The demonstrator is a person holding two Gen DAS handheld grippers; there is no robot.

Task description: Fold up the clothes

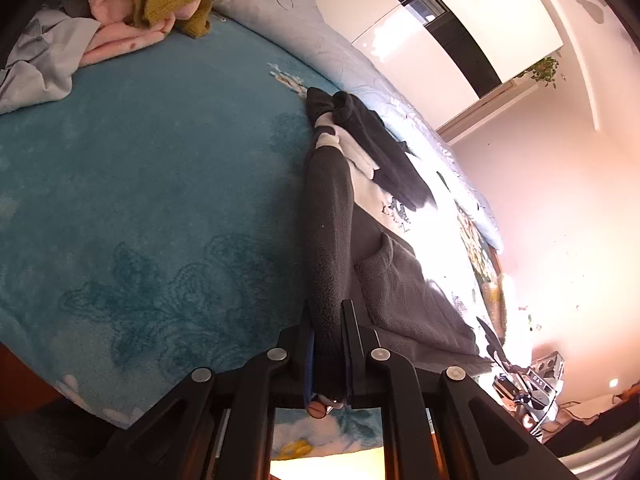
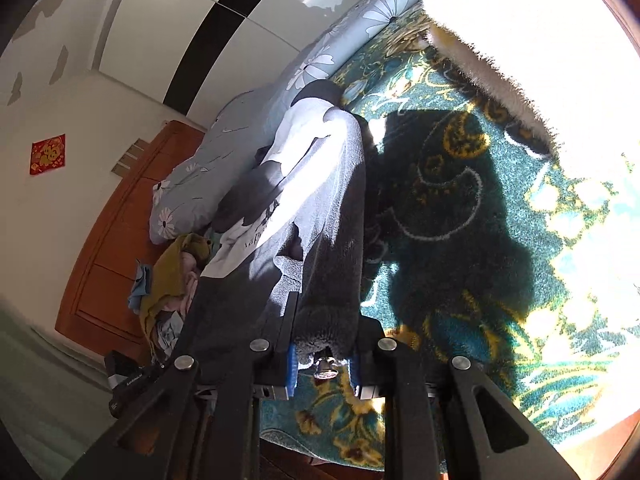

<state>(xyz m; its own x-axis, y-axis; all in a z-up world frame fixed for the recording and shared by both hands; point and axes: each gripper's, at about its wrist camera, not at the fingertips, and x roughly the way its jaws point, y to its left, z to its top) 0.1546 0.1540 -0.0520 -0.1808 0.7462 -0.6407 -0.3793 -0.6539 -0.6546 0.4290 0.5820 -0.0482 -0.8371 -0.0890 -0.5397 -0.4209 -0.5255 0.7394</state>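
Clamping opposite edges of one dark grey fleece garment (image 1: 328, 216) – left gripper (image 1: 328, 336) and right gripper (image 2: 326, 320) both closed on it – above teal patterned blanket (image 1: 140, 184).

Gray fleece garment (image 1: 328, 240): near end hidden between the left gripper (image 1: 327, 322) fingers (image 1: 354, 344); far end bunched, shape unclear. In the right wrist view its near end likewise disappears between the right gripper (image 2: 324, 326) fingers (image 2: 290, 332).

Pile of clothes (image 1: 132, 4) beyond the garment: cut off by the top and left edges; lower layers covered by a mustard knit.

White fluffy cloth (image 2: 500, 40) to the right of the garment: washed out by sun, cut by the top edge.

Small dark device (image 2: 124, 376) left of the garment: lettering too small to read.
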